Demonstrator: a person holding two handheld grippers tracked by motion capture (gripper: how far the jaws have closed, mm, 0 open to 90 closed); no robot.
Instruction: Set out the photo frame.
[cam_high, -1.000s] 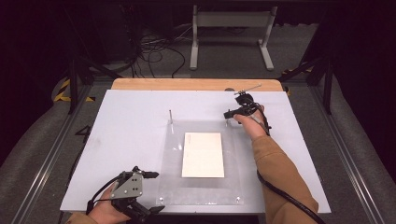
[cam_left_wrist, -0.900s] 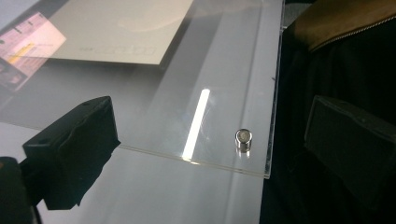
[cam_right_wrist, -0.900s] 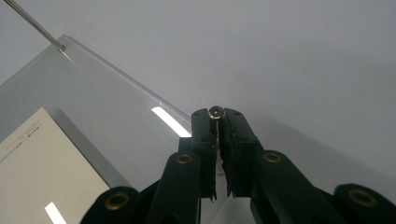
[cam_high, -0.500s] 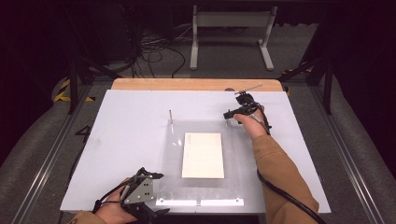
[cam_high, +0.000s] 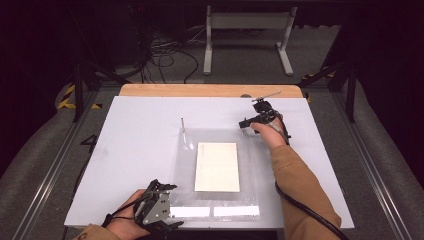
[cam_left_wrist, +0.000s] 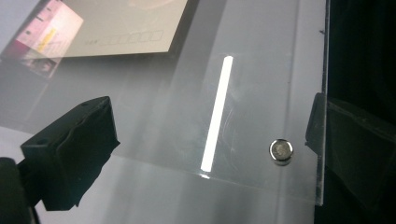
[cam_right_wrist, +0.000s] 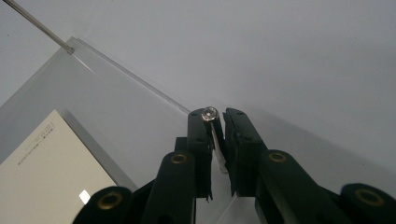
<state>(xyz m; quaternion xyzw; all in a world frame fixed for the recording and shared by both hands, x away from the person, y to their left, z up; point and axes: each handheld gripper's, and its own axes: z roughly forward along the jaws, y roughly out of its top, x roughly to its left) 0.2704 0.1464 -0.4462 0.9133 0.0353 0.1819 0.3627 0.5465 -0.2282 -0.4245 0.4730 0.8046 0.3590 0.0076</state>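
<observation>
Now the right claw (cam_right_wrist: 217, 122) pinches a small metal pin (cam_right_wrist: 209, 113) at the far right corner of the clear sheet (cam_high: 250, 165) on the table (cam_high: 135, 150). Nearer, the left claw (cam_left_wrist: 208, 144) gapes wide around the sheet's near corner, another pin (cam_left_wrist: 281, 151) between its jaws.

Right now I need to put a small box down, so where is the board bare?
The white board is bare left of the clear sheet, and along its far edge before the wooden strip. It is crowded around the sheet: right tool on a pin at the far corner, left tool at the near corner.
</observation>
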